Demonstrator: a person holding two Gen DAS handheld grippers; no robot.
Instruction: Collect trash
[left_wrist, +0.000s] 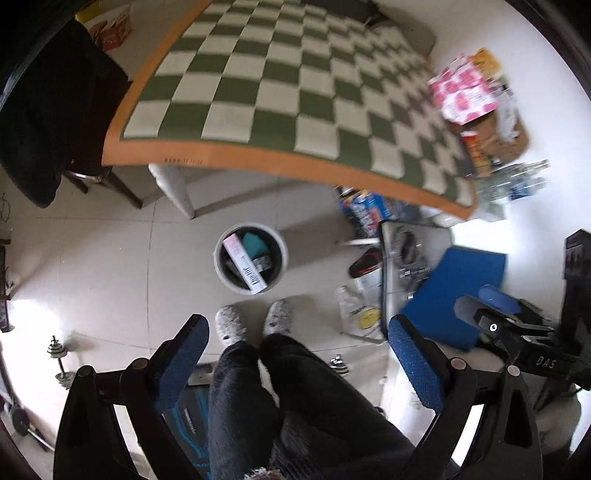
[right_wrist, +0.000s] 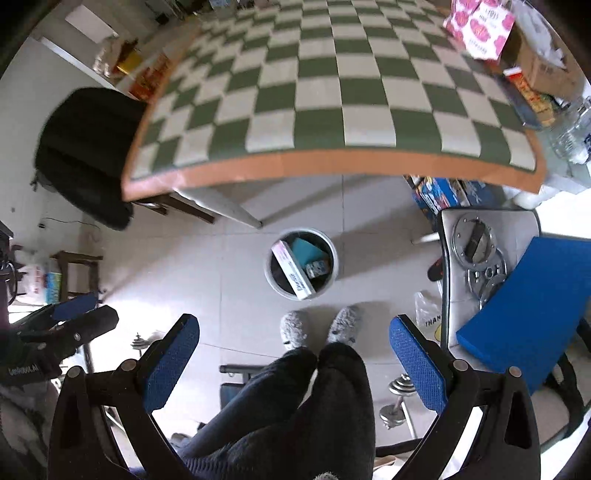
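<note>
Worktop (right_wrist: 332, 92), checkered cover, mostly bare; clutter along its right edge, incl. pink-patterned box (right_wrist: 478, 26). Trash bin (right_wrist: 301, 264) on floor below the near edge, just ahead of the slippers, already holding boxes. Left tool (left_wrist: 299, 363) and right tool (right_wrist: 295, 363): jaws wide apart, both empty. Judged between picks; next move needs a reach to remaining trash, likely the right-edge clutter.

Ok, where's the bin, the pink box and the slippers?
Bin (right_wrist: 274, 282): right wrist view, on its white rim.
Pink box (left_wrist: 463, 92): left wrist view, on its top face.
Slippers (right_wrist: 293, 329): right wrist view, on the left slipper.
</note>
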